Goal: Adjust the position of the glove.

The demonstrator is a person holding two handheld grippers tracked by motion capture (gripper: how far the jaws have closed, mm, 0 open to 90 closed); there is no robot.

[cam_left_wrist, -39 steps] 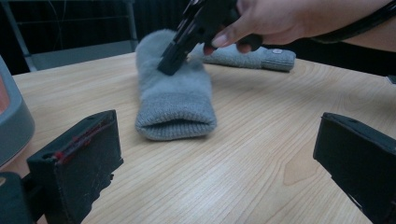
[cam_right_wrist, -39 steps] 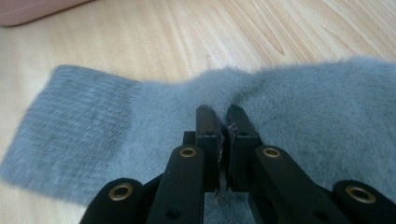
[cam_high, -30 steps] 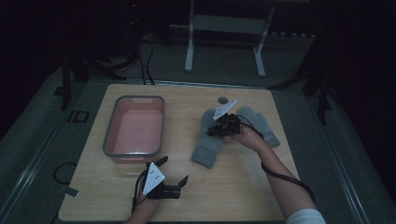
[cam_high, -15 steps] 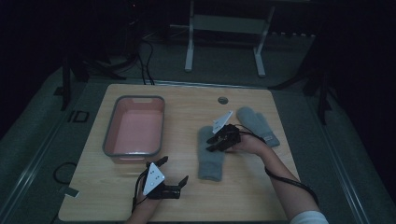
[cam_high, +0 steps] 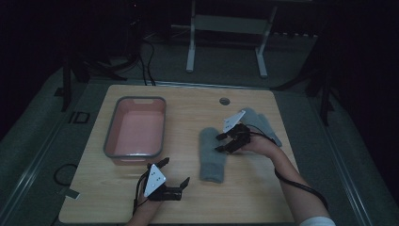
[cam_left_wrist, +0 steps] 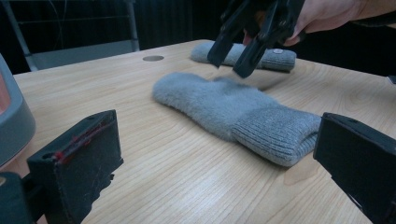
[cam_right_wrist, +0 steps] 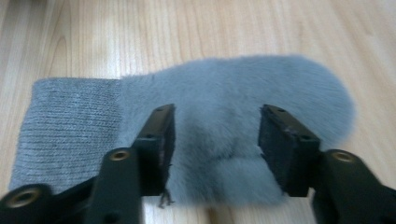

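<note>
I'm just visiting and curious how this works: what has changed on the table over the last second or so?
The right gripper dragged one grey mitten away from the second mitten, toward the person and a little left, and now hangs over it with jaws open, apparently having let go. The left gripper, also open, the second mitten and the pink tub stayed put.

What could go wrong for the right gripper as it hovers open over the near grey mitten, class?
1. The right gripper hangs open over the near mitten; closing there may pinch only fluffy pile and slip off.
2. The second mitten lies partly under the right hand, so a drag could shift it.
</note>
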